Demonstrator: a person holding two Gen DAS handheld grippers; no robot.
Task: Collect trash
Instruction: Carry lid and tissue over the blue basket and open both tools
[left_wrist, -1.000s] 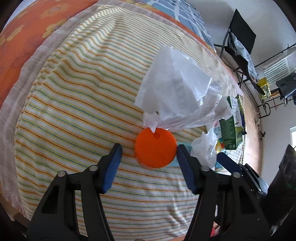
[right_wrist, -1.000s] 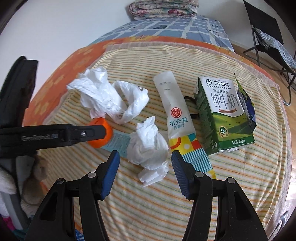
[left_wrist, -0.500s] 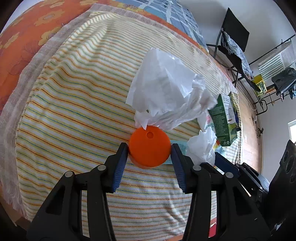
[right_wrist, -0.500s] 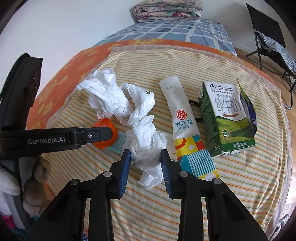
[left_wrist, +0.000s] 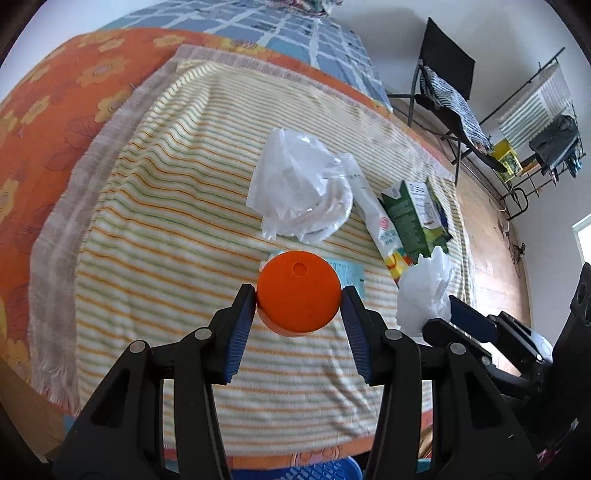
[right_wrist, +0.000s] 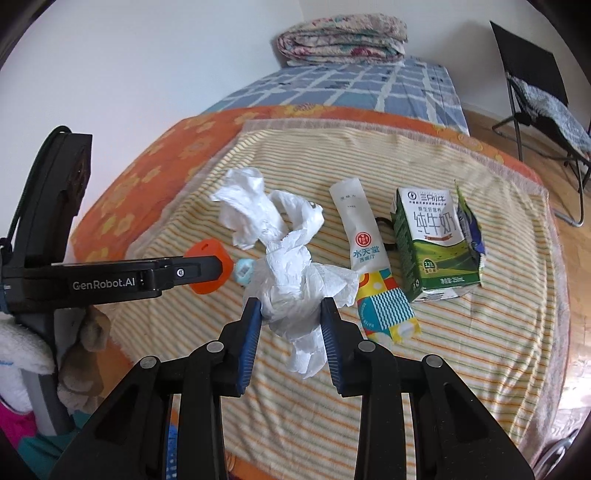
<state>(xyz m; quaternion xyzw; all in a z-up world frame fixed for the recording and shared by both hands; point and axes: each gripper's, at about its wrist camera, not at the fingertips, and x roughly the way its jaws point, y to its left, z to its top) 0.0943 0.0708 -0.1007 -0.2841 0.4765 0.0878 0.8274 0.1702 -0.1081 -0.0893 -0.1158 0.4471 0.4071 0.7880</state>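
Over the striped cotton cloth (left_wrist: 155, 229) spread on the bed, both tools are carrying a piece of trash each. The left tool (left_wrist: 298, 302) is clamping the round orange plastic cap (left_wrist: 298, 295) of a pale blue bottle across its widest part, a hold that is probably keeping the smooth, rounded lid from rolling out; its jaws have just been closing on it. The right tool (right_wrist: 290, 317) is pinching a crumpled white paper tissue (right_wrist: 295, 291) at its bulk, its jaws having just been closing too, so the soft wad is compressing rather than slipping, with a loose tail hanging below. Both items are sitting clear of the cloth. Lying flat on the cloth and waiting are a crumpled white plastic bag (right_wrist: 258, 218), a long white snack sachet (right_wrist: 369, 251) and, just beside it, a torn green milk carton (right_wrist: 432, 240). A blue mesh basket (left_wrist: 314, 470) is showing at the near edge, likely the drop point.
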